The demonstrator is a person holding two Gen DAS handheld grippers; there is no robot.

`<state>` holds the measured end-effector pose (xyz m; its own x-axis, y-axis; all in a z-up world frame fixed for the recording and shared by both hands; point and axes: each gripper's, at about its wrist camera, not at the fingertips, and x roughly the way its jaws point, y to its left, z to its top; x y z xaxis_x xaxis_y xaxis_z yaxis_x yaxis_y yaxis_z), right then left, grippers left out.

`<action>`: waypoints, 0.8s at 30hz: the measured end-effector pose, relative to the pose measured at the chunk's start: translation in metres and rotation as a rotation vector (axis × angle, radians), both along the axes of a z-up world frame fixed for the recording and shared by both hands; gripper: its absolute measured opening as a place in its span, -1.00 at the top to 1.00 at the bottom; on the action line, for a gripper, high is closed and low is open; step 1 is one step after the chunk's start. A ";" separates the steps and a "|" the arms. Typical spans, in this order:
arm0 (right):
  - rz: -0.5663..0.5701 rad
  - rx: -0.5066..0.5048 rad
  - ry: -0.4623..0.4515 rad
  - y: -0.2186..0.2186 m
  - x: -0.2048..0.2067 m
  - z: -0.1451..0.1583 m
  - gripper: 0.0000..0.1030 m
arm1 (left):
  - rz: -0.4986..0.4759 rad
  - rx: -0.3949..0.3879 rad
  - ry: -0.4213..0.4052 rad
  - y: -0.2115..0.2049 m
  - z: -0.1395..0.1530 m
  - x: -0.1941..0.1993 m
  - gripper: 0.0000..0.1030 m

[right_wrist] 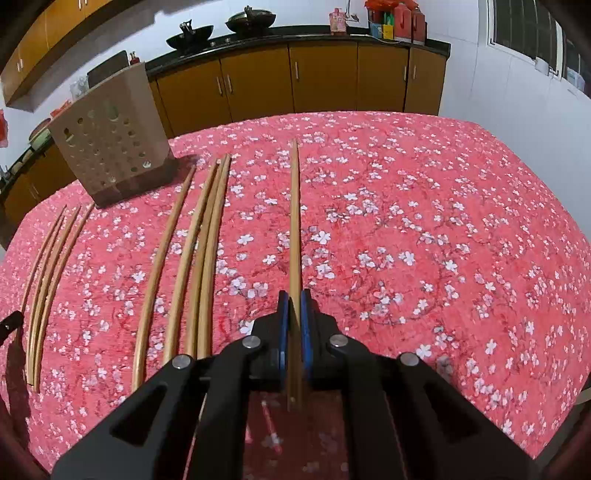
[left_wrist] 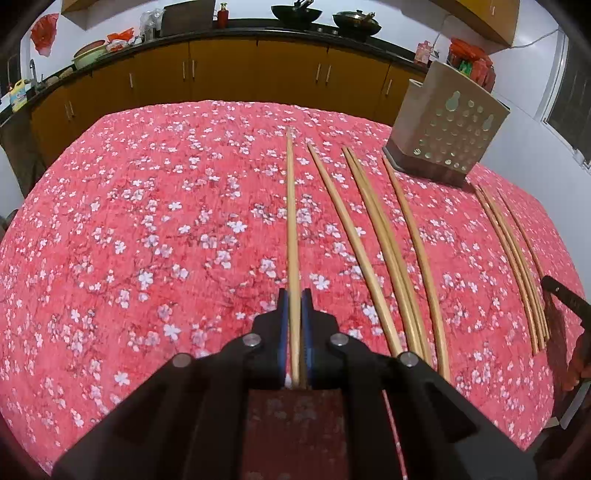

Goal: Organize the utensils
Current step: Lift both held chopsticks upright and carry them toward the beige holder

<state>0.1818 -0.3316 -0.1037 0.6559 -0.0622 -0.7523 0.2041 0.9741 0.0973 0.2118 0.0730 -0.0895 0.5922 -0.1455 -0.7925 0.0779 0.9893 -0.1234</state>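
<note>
My left gripper (left_wrist: 294, 300) is shut on a long wooden chopstick (left_wrist: 291, 221) that points straight ahead over the red floral tablecloth (left_wrist: 147, 221). My right gripper (right_wrist: 294, 301) is shut on another wooden chopstick (right_wrist: 294, 221), also pointing ahead. Several loose chopsticks (left_wrist: 384, 243) lie side by side to the right in the left wrist view, and to the left in the right wrist view (right_wrist: 184, 258). A beige perforated utensil holder (left_wrist: 443, 125) stands at the table's far side; it also shows in the right wrist view (right_wrist: 110, 136).
A thinner bundle of chopsticks (left_wrist: 517, 266) lies beyond the holder's near side, also in the right wrist view (right_wrist: 48, 280). Yellow kitchen cabinets (left_wrist: 221, 74) with woks (left_wrist: 295, 14) on the counter run behind the table. The other gripper's dark edge (left_wrist: 561, 295) shows at the right.
</note>
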 end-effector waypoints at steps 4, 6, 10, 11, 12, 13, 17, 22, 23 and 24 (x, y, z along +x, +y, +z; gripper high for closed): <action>0.008 -0.018 -0.049 0.002 -0.008 0.018 0.86 | -0.001 -0.006 -0.007 0.008 0.007 -0.007 0.85; 0.011 -0.025 -0.072 0.002 -0.010 0.027 0.86 | -0.004 -0.011 -0.026 0.012 0.015 -0.013 0.85; 0.011 -0.035 -0.125 0.000 -0.017 0.046 0.86 | 0.003 -0.020 -0.070 0.017 0.034 -0.019 0.85; 0.010 -0.038 -0.140 -0.001 -0.019 0.051 0.86 | 0.006 -0.022 -0.080 0.018 0.039 -0.019 0.85; 0.009 -0.040 -0.148 -0.002 -0.020 0.054 0.86 | 0.010 -0.024 -0.099 0.020 0.046 -0.022 0.85; 0.007 -0.043 -0.163 -0.002 -0.022 0.059 0.86 | 0.013 -0.027 -0.112 0.021 0.052 -0.022 0.85; 0.001 -0.054 -0.212 -0.003 -0.025 0.075 0.86 | 0.019 -0.037 -0.169 0.025 0.075 -0.024 0.85; -0.009 -0.061 -0.268 -0.005 -0.027 0.091 0.86 | 0.031 -0.056 -0.242 0.027 0.103 -0.023 0.85; -0.011 -0.061 -0.280 -0.005 -0.027 0.095 0.86 | 0.034 -0.058 -0.254 0.027 0.108 -0.022 0.85; -0.013 -0.062 -0.288 -0.005 -0.028 0.097 0.86 | 0.037 -0.061 -0.266 0.027 0.113 -0.021 0.85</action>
<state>0.1537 -0.3370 -0.0066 0.8407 -0.1122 -0.5297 0.1894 0.9774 0.0936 0.1907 0.0999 0.0234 0.7842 -0.1626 -0.5988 0.0798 0.9835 -0.1625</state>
